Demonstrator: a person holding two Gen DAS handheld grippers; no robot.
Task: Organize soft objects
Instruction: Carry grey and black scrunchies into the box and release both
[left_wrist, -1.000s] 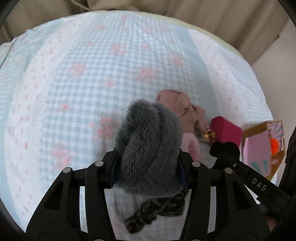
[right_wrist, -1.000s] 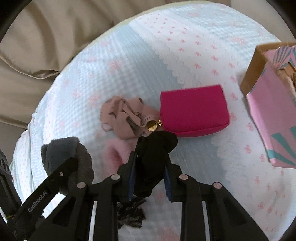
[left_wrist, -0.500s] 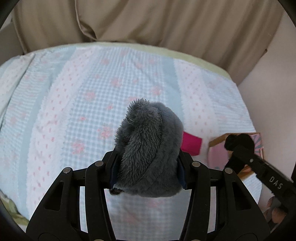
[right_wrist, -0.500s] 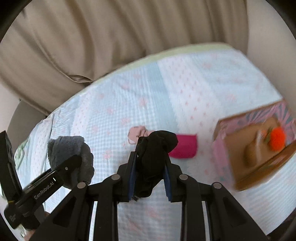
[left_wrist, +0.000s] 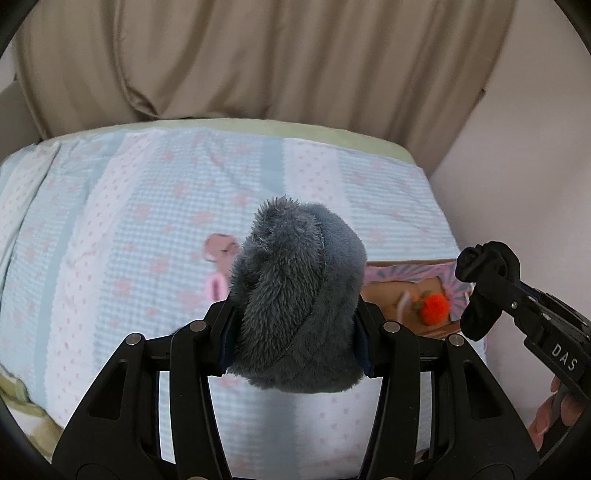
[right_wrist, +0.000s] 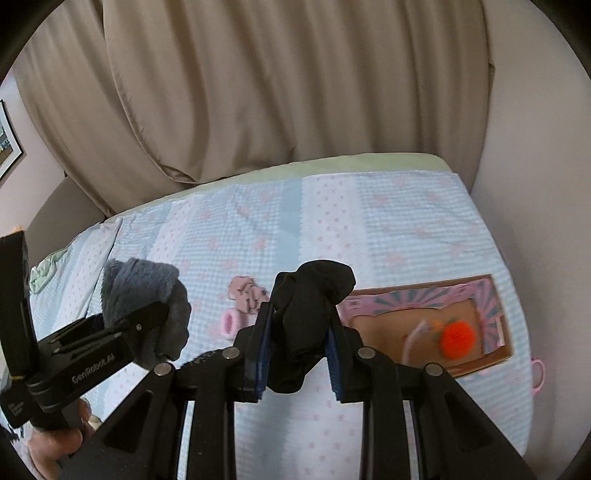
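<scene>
1. One grey fluffy item (left_wrist: 295, 306), clamped in the left gripper (left_wrist: 295, 339), above the bed (left_wrist: 147, 221).
2. One black sock (right_wrist: 306, 325), pinched in the right gripper (right_wrist: 297, 354), raised beside it.
3. One box (right_wrist: 495, 362) at right, holding one orange pompom (right_wrist: 458, 338).

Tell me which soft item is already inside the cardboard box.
The orange pom-pom, lying in the box. The grey fuzzy piece and black sock are held in claws; the pink items lie on the bed.
</scene>
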